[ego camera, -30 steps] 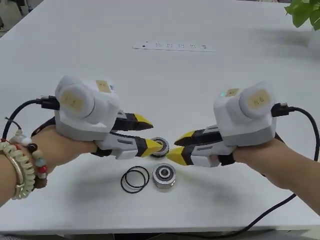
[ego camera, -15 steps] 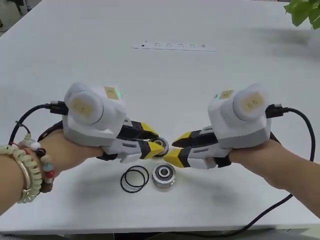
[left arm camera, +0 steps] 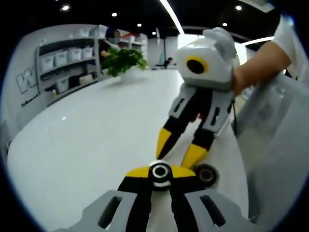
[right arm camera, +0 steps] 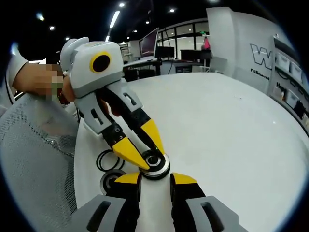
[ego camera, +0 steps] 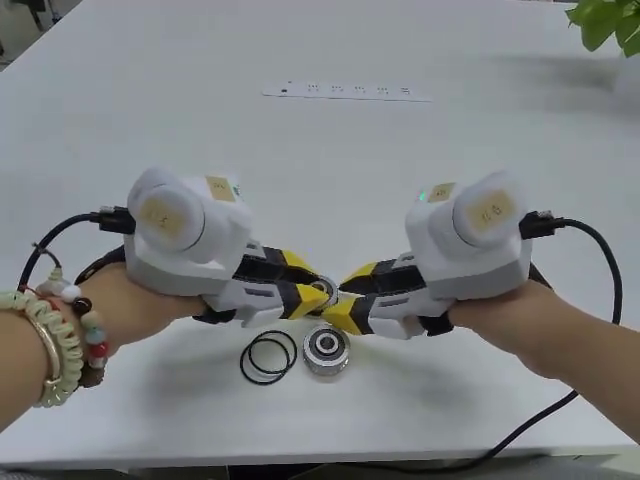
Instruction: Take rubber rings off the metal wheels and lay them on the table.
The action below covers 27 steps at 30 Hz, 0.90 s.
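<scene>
My left gripper is shut on a small metal wheel with a dark rubber ring on its rim, just above the white table. In the left gripper view the wheel sits between my yellow tips. My right gripper faces it from the right, open, its tips at the wheel's edge. In the right gripper view the wheel lies just beyond my tips. A second metal wheel rests on the table below, beside loose black rubber rings.
A white power strip lies far back on the table. Green plant leaves hang over the far right corner. Black cables trail from both grippers toward the table's front edge. Shelves with bins stand in the room beyond.
My left gripper has shut on the wheel, which it only touched a second ago. The right gripper has slid left until its tips meet the wheel.
</scene>
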Motion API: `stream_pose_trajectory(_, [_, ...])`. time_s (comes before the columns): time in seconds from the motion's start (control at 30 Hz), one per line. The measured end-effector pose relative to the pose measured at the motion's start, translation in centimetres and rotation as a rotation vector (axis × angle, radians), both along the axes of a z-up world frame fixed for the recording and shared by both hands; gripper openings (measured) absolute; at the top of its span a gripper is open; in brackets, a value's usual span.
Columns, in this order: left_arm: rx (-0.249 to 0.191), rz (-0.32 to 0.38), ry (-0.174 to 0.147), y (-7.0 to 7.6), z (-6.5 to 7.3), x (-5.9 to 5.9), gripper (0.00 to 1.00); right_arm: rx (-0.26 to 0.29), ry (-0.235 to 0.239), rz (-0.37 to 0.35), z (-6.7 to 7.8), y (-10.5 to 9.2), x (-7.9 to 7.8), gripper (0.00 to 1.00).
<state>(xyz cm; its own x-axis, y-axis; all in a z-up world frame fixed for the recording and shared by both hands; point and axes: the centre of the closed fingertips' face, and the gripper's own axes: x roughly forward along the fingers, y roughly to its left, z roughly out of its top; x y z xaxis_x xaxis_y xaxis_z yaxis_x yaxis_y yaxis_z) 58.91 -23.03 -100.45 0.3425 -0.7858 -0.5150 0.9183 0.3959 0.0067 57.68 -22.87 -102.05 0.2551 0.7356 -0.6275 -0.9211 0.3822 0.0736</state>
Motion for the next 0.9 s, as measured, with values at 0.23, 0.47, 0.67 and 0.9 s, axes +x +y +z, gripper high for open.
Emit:
stream_pose_trajectory(0.23, [-0.007,0.003,0.004,-0.1,0.1,-0.1,0.15,0.030,0.037,-0.006,-0.1,0.0,-0.1,0.19])
stream_pose_trajectory(0.47, [-0.011,0.004,-0.001,-0.2,0.1,-0.2,0.15,0.008,0.006,0.029,0.0,-0.1,-0.2,0.15])
stream_pose_trajectory(0.67, [-0.012,0.008,-0.002,-0.2,0.2,-0.3,0.15,-0.008,-0.005,0.040,0.0,-0.2,-0.2,0.11])
stream_pose_trajectory(0.9, [-0.013,0.006,-0.001,-0.2,0.2,-0.4,0.15,0.030,-0.012,0.028,0.4,0.8,-0.2,0.23])
